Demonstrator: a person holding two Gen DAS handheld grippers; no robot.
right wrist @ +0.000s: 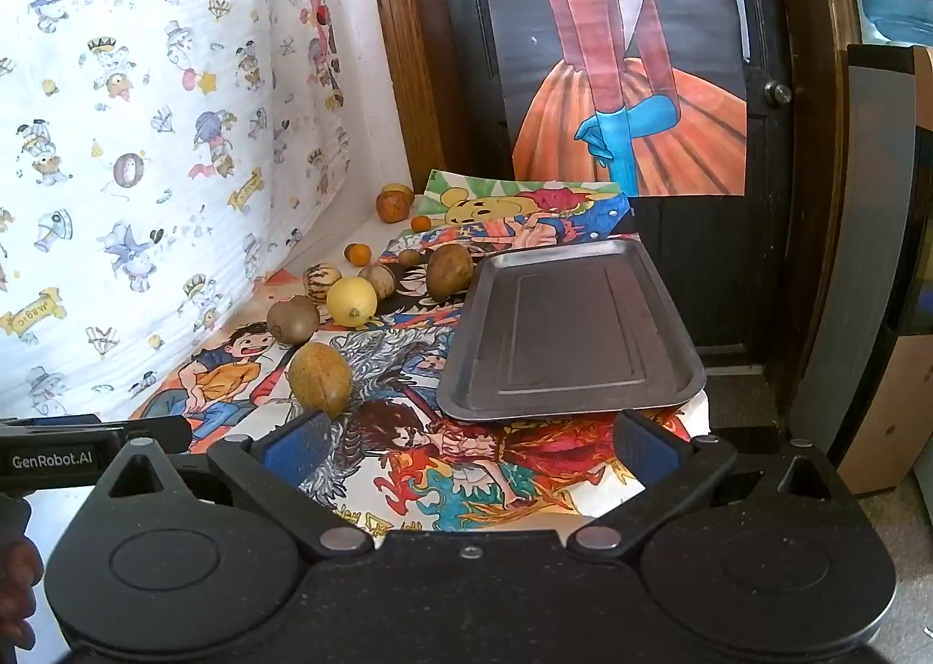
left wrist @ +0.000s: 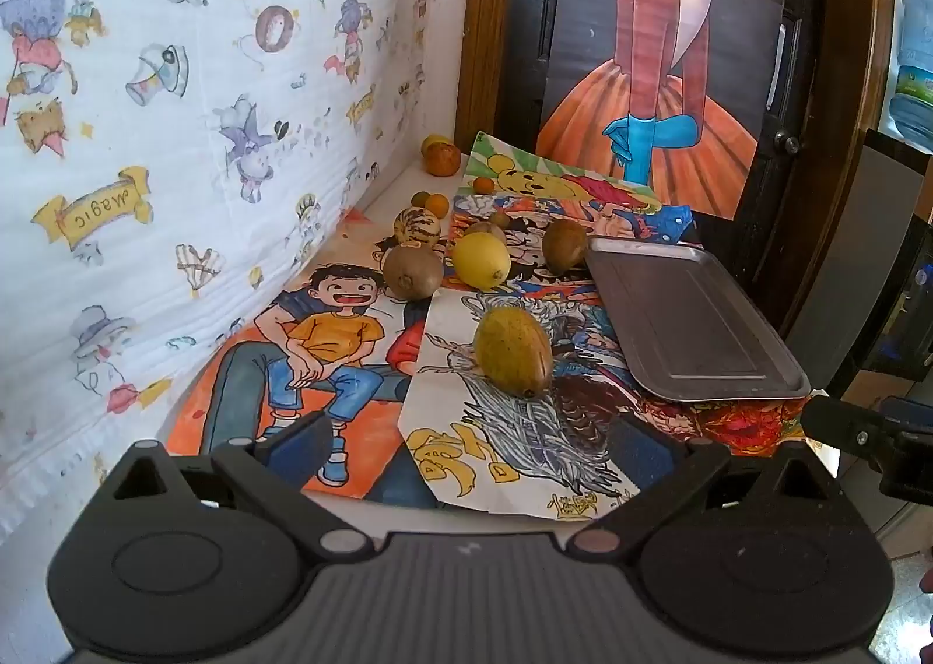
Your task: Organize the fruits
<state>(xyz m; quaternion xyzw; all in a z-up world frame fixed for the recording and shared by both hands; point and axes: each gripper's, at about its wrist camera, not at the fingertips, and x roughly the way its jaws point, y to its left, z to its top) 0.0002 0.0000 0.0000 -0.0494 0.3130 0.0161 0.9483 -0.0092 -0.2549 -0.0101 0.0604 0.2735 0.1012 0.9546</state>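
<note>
From the left wrist view, the left gripper [left wrist: 472, 445] hangs over the near edge of the table [left wrist: 408, 512] with its jaws spread wide and nothing between them. Just ahead lies a greenish-brown oval fruit [left wrist: 513, 352] on the cartoon posters [left wrist: 326, 349] that cover the table. Farther back sit a yellow lemon [left wrist: 481, 259], a brown kiwi [left wrist: 413, 271], a striped melon-like fruit [left wrist: 416, 227] and another brown fruit [left wrist: 563, 246] that touches the far corner of the empty metal tray [left wrist: 694, 326]. The small orange fruits [left wrist: 436, 204] and the pair in the far corner [left wrist: 439, 157] are too small to name for sure; perhaps kumquats and a passion fruit. At the right edge only a dark piece of the right gripper [left wrist: 863, 431] shows.

From the right wrist view, the right gripper [right wrist: 469, 445] also has its jaws wide and empty, just short of the tray [right wrist: 574, 340], whose near rim overhangs the posters [right wrist: 466, 466]. The oval fruit [right wrist: 319, 378] lies near the left blue pad [right wrist: 297, 445]. The lemon [right wrist: 351, 301] partly hides a striped fruit [right wrist: 379, 279] behind it. The left gripper [right wrist: 87, 451] is cut off at the left edge.
</note>
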